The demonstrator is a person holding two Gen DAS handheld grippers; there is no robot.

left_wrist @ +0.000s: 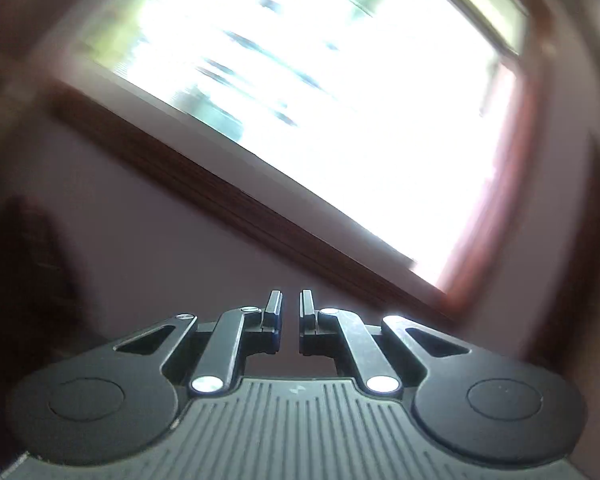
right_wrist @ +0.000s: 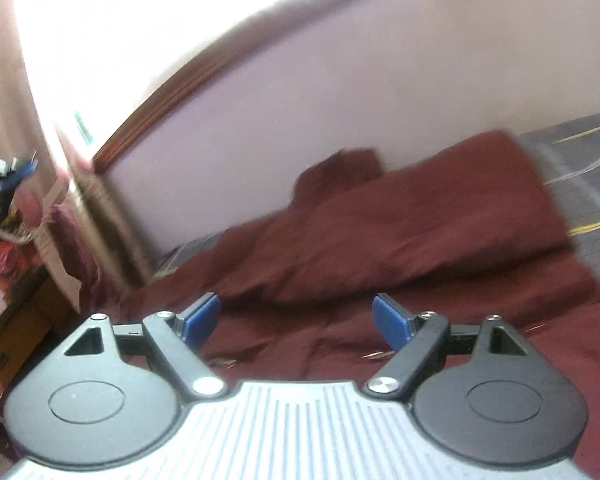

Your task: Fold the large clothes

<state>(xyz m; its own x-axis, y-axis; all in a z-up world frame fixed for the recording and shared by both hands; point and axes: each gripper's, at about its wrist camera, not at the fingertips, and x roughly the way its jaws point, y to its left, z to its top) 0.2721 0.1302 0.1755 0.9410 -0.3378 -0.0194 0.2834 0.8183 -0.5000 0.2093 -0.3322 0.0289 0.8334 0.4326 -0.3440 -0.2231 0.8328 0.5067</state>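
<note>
A large maroon garment (right_wrist: pixel 400 232) lies in a thick fold on a grey bed surface (right_wrist: pixel 580 168), seen only in the right wrist view. My right gripper (right_wrist: pixel 296 312) is open and empty, its blue pads (right_wrist: pixel 198 320) wide apart just above the near part of the cloth. My left gripper (left_wrist: pixel 290 306) points up at a bright window (left_wrist: pixel 320 100) and the wall; its jaws are nearly together with a narrow gap and nothing between them. No cloth shows in the left wrist view.
A pale wall (right_wrist: pixel 340 100) with a dark wood window sill (right_wrist: pixel 172 92) runs behind the bed. A curtain (right_wrist: pixel 52 184) and cluttered items (right_wrist: pixel 8 220) stand at the left. Both views are motion-blurred.
</note>
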